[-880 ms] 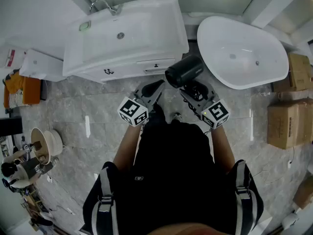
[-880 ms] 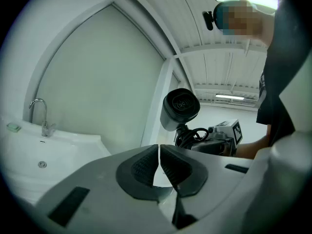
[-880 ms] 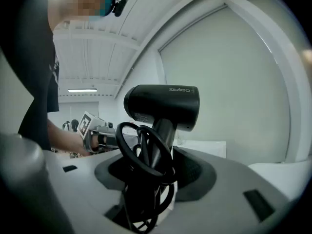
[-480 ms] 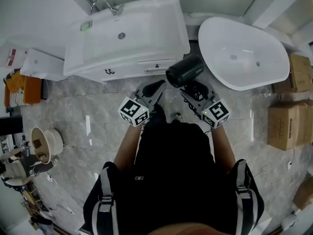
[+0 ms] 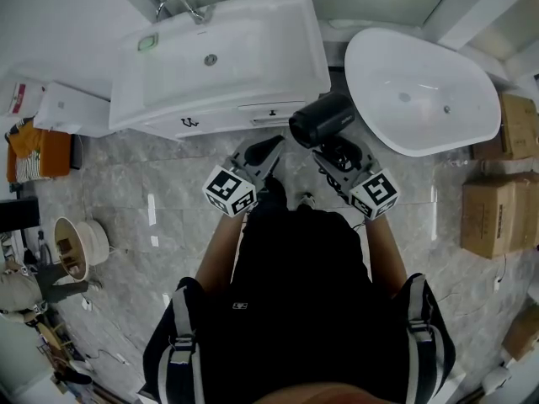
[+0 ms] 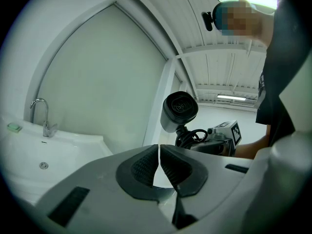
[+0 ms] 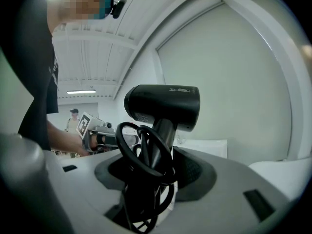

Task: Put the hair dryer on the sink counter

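A black hair dryer (image 5: 320, 121) with its coiled cord stands upright by its handle between the jaws of my right gripper (image 5: 337, 151), which is shut on it; in the right gripper view the hair dryer (image 7: 163, 106) fills the middle. It hangs just in front of the right front corner of the white sink counter (image 5: 253, 74). My left gripper (image 5: 268, 148) sits beside it on the left, shut with nothing between its pads (image 6: 146, 167). The left gripper view shows the hair dryer (image 6: 179, 110) ahead to the right and the sink counter (image 6: 73, 150) on the left.
A chrome tap (image 5: 175, 8) stands at the basin's back left. A white freestanding bathtub (image 5: 421, 91) lies to the right of the counter. Cardboard boxes (image 5: 493, 213) stand at the far right. The vanity's drawer front (image 5: 253, 116) faces me, above grey floor tiles.
Both grippers and the hair dryer have shifted very slightly to the right and forward; the grip is the same.
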Motion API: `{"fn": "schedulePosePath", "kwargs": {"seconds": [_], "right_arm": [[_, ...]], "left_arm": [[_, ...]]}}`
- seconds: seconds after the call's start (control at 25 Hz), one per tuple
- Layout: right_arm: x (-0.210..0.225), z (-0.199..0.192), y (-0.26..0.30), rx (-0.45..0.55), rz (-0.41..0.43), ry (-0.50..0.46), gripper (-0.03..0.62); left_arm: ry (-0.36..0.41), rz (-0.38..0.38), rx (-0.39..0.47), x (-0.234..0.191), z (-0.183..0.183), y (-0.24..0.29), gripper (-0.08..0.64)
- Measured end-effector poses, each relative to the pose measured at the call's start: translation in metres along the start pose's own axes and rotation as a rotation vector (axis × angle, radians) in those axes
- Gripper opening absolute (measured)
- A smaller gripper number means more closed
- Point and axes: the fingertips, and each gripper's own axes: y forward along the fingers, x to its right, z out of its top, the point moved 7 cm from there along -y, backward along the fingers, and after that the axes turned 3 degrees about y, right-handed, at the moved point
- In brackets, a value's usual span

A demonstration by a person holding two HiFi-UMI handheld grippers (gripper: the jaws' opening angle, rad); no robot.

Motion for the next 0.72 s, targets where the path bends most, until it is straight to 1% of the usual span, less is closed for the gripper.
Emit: {"fn": "schedulePosePath", "kwargs": {"seconds": [0.32, 0.72], "right_arm": [[0.022, 0.003, 0.029, -0.026, -0.024, 0.035, 0.282], [0.039, 0.008, 0.071, -0.044, -0.06, 0.056, 0.282]], "left_arm": [[-0.028, -0.01, -0.01, -0.038, 0.003, 0.011, 0.02], [-0.042, -0.023, -0.015, -0.09, 0.012, 0.016, 0.02]]}}
